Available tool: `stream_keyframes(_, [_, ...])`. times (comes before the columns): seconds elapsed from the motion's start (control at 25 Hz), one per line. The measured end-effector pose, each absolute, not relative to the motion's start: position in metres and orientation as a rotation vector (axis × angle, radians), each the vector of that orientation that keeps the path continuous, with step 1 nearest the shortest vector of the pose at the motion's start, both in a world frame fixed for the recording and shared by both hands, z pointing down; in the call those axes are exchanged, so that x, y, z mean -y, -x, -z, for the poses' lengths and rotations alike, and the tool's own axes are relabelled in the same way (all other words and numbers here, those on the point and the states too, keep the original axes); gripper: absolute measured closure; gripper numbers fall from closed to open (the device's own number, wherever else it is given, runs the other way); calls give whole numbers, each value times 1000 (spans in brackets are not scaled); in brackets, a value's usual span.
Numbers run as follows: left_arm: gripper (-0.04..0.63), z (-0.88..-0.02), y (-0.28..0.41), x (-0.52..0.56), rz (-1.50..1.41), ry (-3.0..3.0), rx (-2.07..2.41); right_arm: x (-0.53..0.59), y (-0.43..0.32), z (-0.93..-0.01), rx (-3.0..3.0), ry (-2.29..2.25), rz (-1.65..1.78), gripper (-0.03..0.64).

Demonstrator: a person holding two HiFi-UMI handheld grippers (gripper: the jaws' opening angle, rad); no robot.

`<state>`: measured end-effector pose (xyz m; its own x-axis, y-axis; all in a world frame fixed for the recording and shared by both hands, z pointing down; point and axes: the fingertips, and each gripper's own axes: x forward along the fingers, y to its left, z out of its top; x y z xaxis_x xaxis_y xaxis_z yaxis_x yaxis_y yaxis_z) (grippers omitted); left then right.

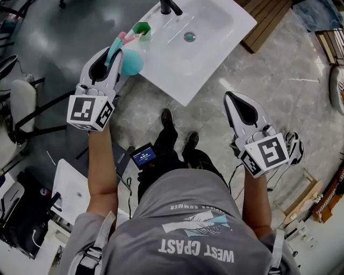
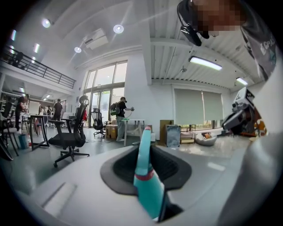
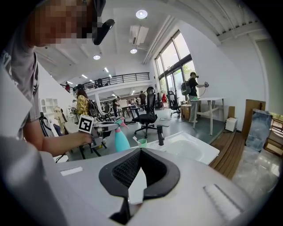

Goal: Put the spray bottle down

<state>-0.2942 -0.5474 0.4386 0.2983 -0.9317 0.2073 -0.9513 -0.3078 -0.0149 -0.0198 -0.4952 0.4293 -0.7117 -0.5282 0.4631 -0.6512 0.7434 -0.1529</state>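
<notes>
The spray bottle [image 1: 131, 63] is teal with a pink trigger. My left gripper [image 1: 119, 47] is shut on its neck and holds it over the left edge of the white sink basin [image 1: 215, 24]. In the left gripper view a teal part of the bottle [image 2: 147, 176] with a pink band stands between the jaws. The right gripper view shows the bottle [image 3: 121, 140] upright in the left gripper, beside the sink [image 3: 190, 150]. My right gripper [image 1: 232, 98] hangs to the right of the sink over the floor, shut with nothing in it [image 3: 135, 185].
A green cup [image 1: 142, 28] and a black faucet [image 1: 171, 6] stand on the sink. Wooden planks [image 1: 269, 21] lie right of it. A chair [image 1: 21, 102] is at the left, and a white box [image 1: 72, 188] sits at the lower left. The person's feet [image 1: 177, 134] are in front of the sink.
</notes>
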Motion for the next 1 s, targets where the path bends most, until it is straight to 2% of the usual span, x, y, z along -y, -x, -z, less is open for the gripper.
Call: stream_keyframes(1.0, [512, -532, 315, 593, -319, -2454, 1760, 505, 39, -486, 2447, -874, -535, 617])
